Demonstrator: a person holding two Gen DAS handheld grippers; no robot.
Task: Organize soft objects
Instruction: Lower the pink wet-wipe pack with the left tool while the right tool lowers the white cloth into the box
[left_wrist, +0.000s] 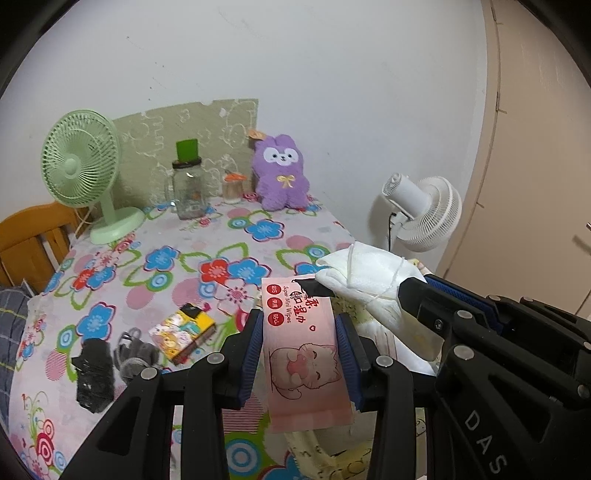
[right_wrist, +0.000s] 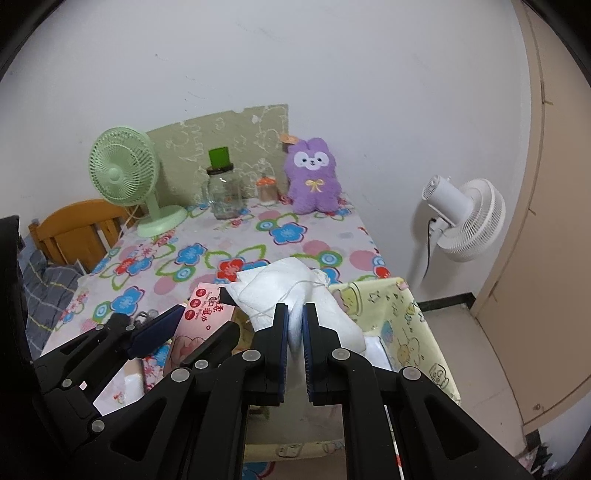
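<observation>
My left gripper (left_wrist: 300, 325) is shut on a pink wet-wipes pack (left_wrist: 306, 354) with a cat drawing, held above the table's near right side; the pack also shows in the right wrist view (right_wrist: 207, 308). My right gripper (right_wrist: 295, 325) is shut on a white cloth bundle (right_wrist: 288, 288) tied with string, held just right of the pack; the bundle shows in the left wrist view (left_wrist: 373, 273). Both hover over a yellow cartoon-print fabric bin (right_wrist: 406, 317). A purple plush toy (left_wrist: 281, 171) stands at the table's far edge against the wall.
On the floral tablecloth (left_wrist: 166, 266) are a green desk fan (left_wrist: 83, 170), a glass jar (left_wrist: 189, 188), a small mushroom-lid jar (left_wrist: 233, 188), a colourful small box (left_wrist: 183, 332) and dark fabric items (left_wrist: 110, 362). A white floor fan (right_wrist: 461, 218) stands right; a wooden chair (left_wrist: 33, 240) left.
</observation>
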